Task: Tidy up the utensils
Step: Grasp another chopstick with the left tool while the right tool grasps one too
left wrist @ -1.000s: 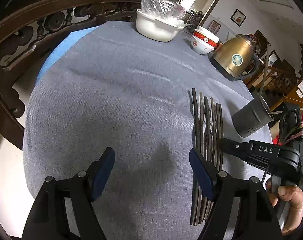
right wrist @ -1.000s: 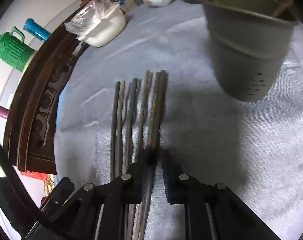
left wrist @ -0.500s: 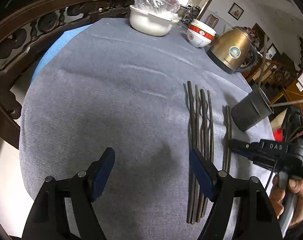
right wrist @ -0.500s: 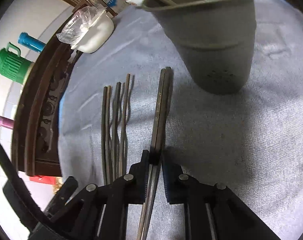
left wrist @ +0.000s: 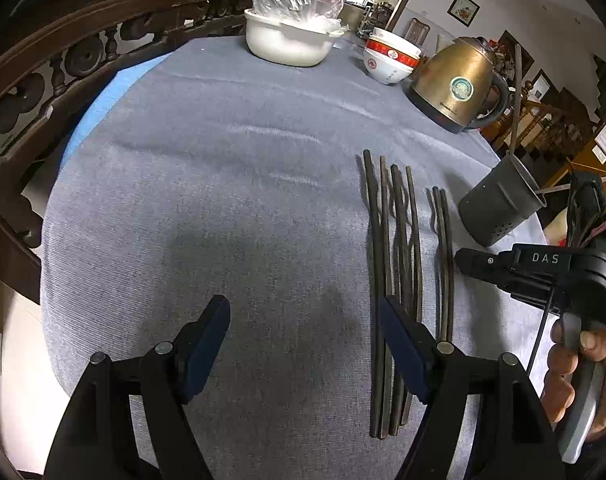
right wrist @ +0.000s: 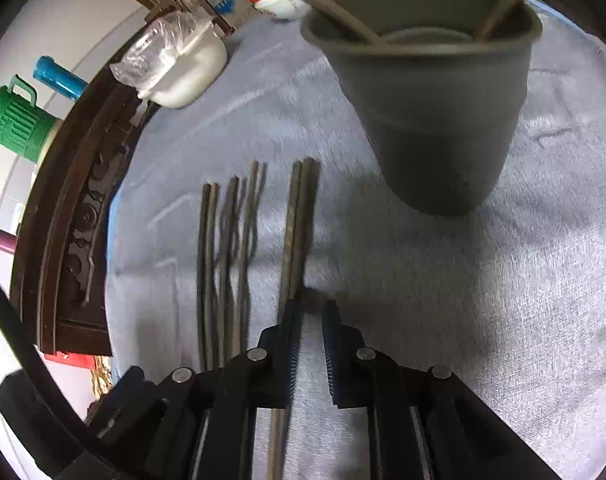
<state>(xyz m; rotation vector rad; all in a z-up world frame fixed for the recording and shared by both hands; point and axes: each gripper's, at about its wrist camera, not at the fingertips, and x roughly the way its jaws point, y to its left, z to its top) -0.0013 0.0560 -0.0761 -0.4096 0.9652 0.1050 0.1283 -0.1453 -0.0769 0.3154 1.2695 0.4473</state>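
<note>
— Where's the pair [right wrist: 299, 232]?

— Flat on the cloth [left wrist: 223, 200], between the bunch [left wrist: 395, 260] and the holder [left wrist: 499, 208] and clear of both. My guess is it was set apart so two sticks can be lifted without snagging the other four.

— Do the right tongs [right wrist: 311, 320] have it?

— Can't say. The jaws are narrow with bare cloth in the slit, and the pair runs under the left finger rather than between the pads.

— And the left tongs [left wrist: 303, 320]?

— Wide and empty, low over the cloth. The right finger covers the bunch's near ends (perhaps to steady them).

— Why is the holder so close?

— It's the likely destination, as sticks already stand in it.

— What has changed?

— A second ago all six lay in one bunch, with the right tongs on the outer two. Now those two sit off toward the holder, which looms larger in the right view.
</note>
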